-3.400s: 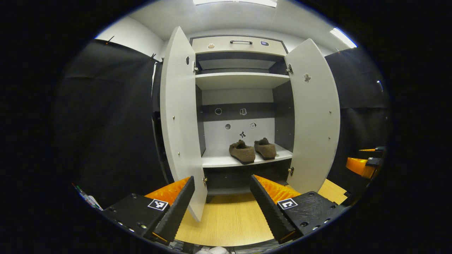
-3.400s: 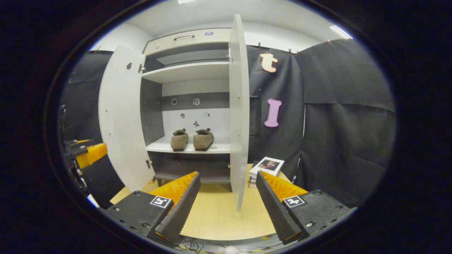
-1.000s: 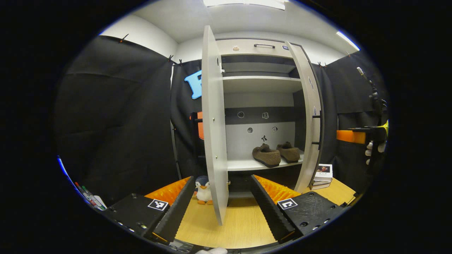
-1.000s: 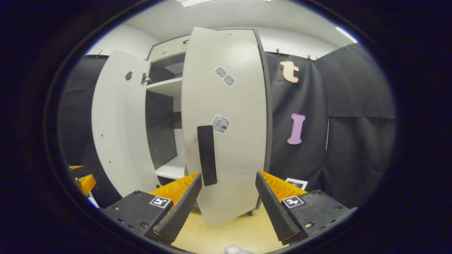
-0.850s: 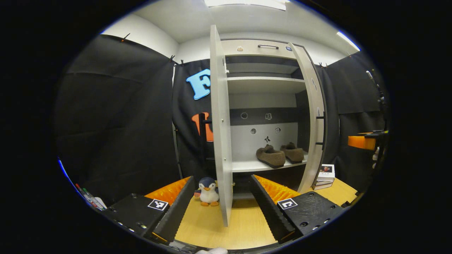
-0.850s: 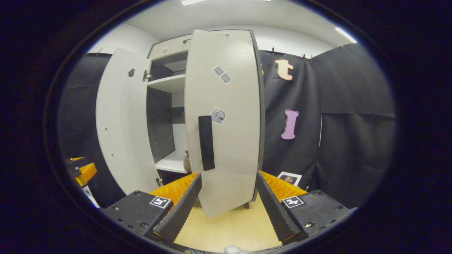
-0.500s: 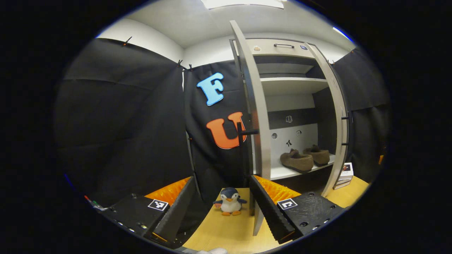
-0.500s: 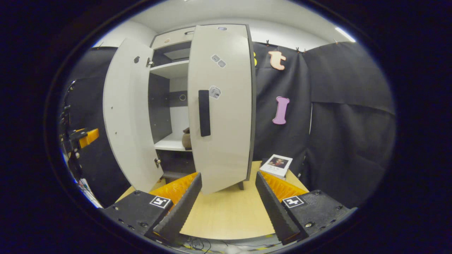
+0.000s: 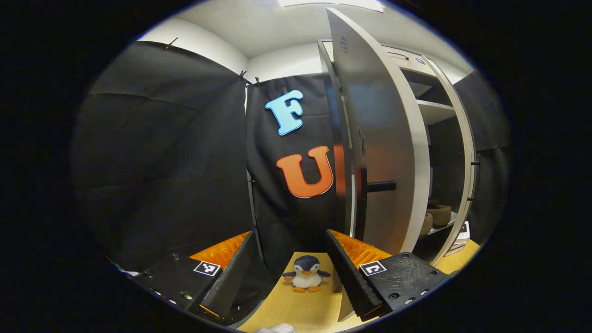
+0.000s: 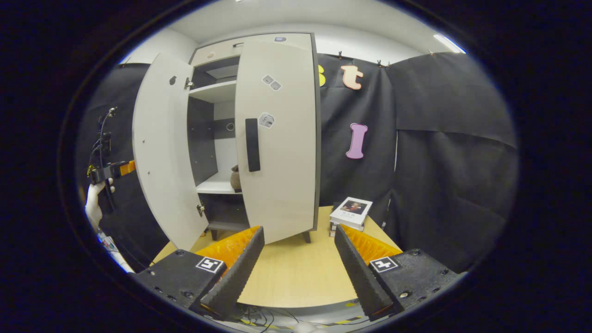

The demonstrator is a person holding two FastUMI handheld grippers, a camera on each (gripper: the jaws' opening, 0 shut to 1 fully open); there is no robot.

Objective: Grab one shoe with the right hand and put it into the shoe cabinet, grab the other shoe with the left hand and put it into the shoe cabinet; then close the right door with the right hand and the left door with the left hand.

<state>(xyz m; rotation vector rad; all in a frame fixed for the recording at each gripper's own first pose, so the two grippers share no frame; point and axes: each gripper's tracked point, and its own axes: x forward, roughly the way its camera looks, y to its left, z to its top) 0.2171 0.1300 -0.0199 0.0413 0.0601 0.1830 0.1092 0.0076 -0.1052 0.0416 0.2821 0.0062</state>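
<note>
A pale wood counter (image 10: pixel 296 273) carries a tall shoe cabinet (image 10: pixel 217 51) in a booth hung with black cloth (image 10: pixel 453 152) under a white ceiling. In the right gripper view the right door (image 10: pixel 277 138) stands almost shut, its dark handle (image 10: pixel 252 144) facing out, while the left door (image 10: pixel 162 152) hangs wide open; through the gap between them a brown shoe (image 10: pixel 236 178) rests on the lower shelf (image 10: pixel 215 187). The left gripper view looks along the outer face of the left door (image 9: pixel 384 138), past its handle (image 9: pixel 377 186), to the shoes (image 9: pixel 437 215) on the shelf, though the second one is mostly hidden, perhaps behind the door edge. A stack of books (image 10: pixel 349 212) lies on the counter beside the cabinet's right side, and a toy penguin (image 9: pixel 306 274) stands on the counter near the left door. The left gripper (image 9: pixel 289 273) has its fingers spread wide with nothing between them but the penguin farther off; the right gripper (image 10: pixel 298 266) is likewise spread wide and empty above the counter.
</note>
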